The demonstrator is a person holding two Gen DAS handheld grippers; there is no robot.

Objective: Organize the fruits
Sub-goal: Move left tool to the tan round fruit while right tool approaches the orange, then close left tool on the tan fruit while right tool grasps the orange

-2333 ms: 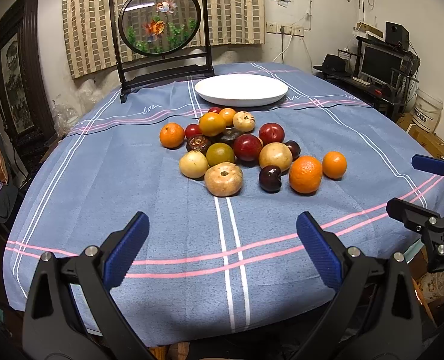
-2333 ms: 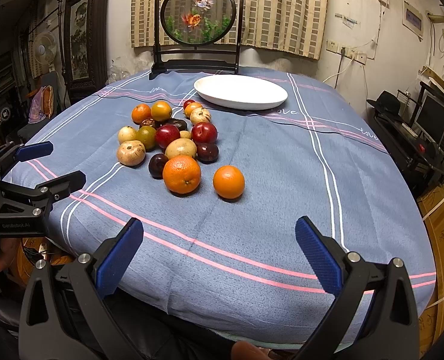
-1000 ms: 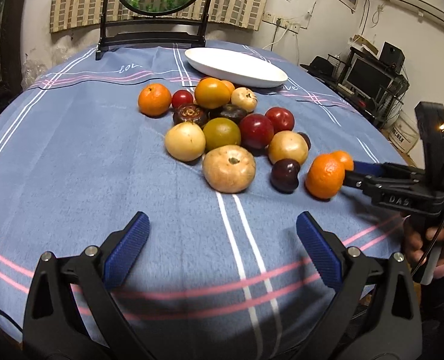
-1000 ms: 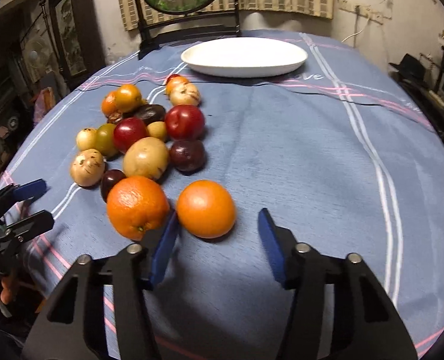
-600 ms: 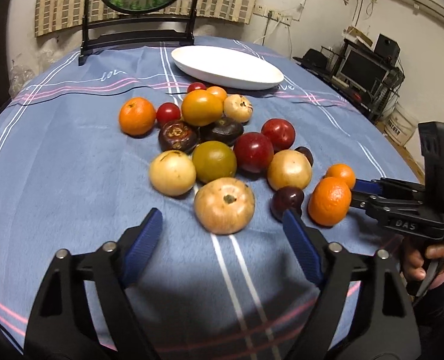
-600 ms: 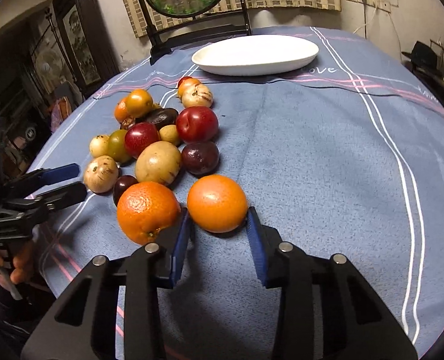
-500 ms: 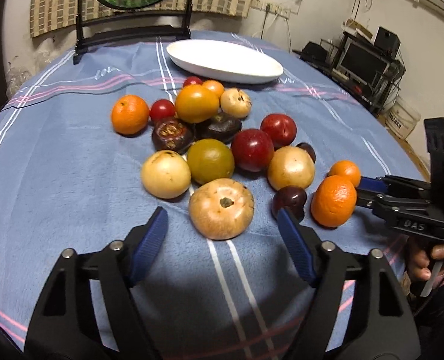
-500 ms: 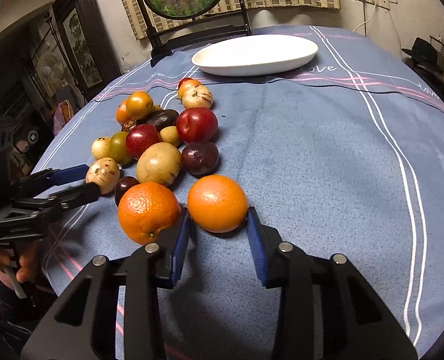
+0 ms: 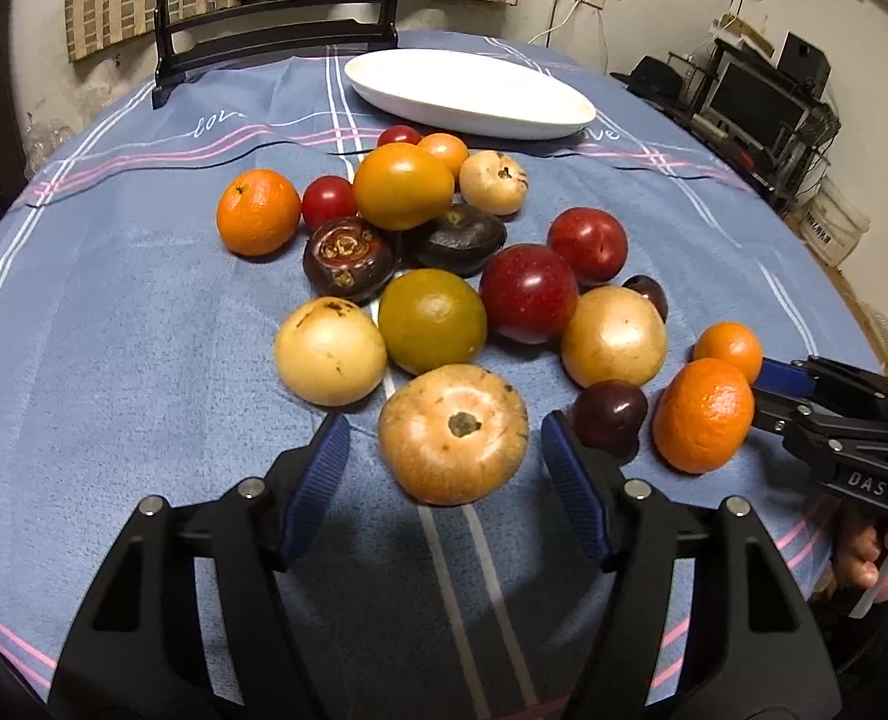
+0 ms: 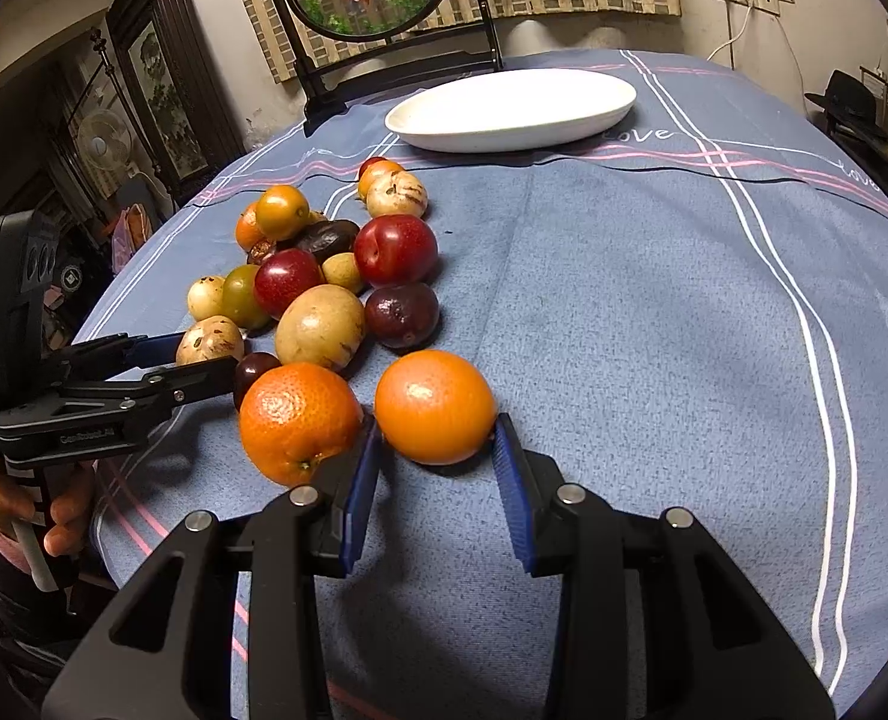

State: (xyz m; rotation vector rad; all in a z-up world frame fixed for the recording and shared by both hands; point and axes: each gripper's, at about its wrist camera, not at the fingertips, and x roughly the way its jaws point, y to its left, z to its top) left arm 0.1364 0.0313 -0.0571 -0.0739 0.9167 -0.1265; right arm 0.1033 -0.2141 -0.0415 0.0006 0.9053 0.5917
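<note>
A pile of fruits lies on the blue tablecloth. My left gripper is open, its blue pads on either side of a tan round fruit at the pile's near edge, with gaps on both sides. My right gripper has closed onto a small orange; both pads touch its sides, and the orange rests on the cloth. A larger orange lies just left of it. A white oval plate stands empty beyond the pile; it also shows in the right wrist view.
A round fish picture on a black stand stands at the table's far edge. Other fruits, such as red plums and a green-brown fruit, crowd behind the tan fruit. A desk with monitors stands right of the table.
Both grippers moved forward to the fruit. The left one narrowed around the tan fruit. The right one closed onto the small orange.
</note>
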